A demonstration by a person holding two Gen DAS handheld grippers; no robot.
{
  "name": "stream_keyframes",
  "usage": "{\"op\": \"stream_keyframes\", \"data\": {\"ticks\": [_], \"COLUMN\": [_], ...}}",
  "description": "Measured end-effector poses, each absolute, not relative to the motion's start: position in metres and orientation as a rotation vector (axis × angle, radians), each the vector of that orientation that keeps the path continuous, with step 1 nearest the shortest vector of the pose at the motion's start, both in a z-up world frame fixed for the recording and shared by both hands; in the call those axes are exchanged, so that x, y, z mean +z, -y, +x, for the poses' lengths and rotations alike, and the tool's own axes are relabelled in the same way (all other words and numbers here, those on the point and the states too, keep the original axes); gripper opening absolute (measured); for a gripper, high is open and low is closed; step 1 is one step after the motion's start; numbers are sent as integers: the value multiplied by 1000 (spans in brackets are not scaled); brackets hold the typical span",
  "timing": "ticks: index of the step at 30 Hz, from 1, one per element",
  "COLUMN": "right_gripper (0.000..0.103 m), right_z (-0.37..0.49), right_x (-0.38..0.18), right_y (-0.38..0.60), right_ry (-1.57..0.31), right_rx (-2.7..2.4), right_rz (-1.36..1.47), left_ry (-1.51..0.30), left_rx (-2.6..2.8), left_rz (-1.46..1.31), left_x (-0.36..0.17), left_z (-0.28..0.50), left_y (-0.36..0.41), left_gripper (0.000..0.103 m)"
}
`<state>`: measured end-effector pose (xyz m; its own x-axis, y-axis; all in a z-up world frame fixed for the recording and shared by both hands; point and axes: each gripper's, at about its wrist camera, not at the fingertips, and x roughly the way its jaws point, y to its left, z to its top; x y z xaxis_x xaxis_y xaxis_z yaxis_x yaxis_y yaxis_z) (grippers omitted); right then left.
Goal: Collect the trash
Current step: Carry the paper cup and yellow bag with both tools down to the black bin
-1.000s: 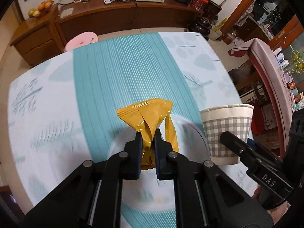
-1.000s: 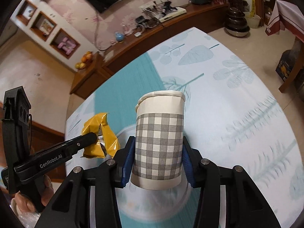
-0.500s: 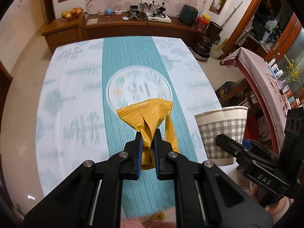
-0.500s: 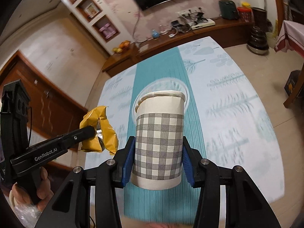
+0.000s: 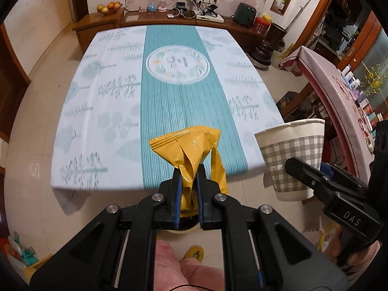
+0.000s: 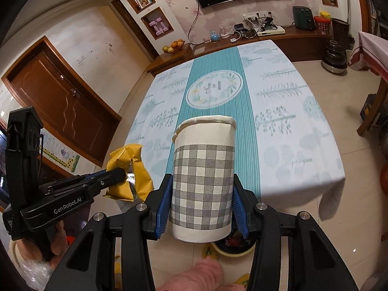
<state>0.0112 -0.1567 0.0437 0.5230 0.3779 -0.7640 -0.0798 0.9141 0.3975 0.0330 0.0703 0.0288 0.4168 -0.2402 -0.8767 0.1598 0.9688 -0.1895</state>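
The left gripper (image 5: 188, 184) is clenched on a yellow wrapper (image 5: 191, 149), a crumpled foil packet; its blue pads press the lower, twisted part of the packet, and the wider sealed end stands up above the fingertips. In the right wrist view the same left gripper (image 6: 121, 173) comes in from the left side and the yellow wrapper (image 6: 126, 169) hangs around its tip. The wrapper is in the air, in front of the near edge of the table (image 5: 101, 121) and not touching it. The table carries a pale cloth with tree prints, and a teal striped band with a round emblem runs down its middle from the far edge to the near edge. To the right of the wrapper, the right gripper (image 6: 201, 206) is grasping a paper cup (image 6: 203, 177) with a grey checked pattern; the two blue pads press the lower part of the cup from both sides and the cup stands upright. In the left wrist view the paper cup (image 5: 291, 157) is just beside the near right corner of the table, held off the table top. Below both grippers, close to the floor, there is a round bin (image 6: 230, 246) with a pale rim, mostly hidden by the cup and the gripper.
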Motion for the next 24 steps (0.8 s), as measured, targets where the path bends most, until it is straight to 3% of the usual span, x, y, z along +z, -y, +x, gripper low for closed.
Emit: {"op": "stream_keyframes", "data": {"ticks": [8,24], "right_gripper": [45,45], "right_z": [-41,-50], "right_x": [10,-117], "right_y": [125,88], "right_ry": [-998,-1145], "right_rx": [249,151], "right_rz": [285,312], "left_ry": [-1171,-1276], "left_rx": [-253,-278], "left_rz": [-91,-16], "left_x": [-19,-137], "left_z": [4,0], "left_y": [-73,-88], "left_gripper": [8,8]}}
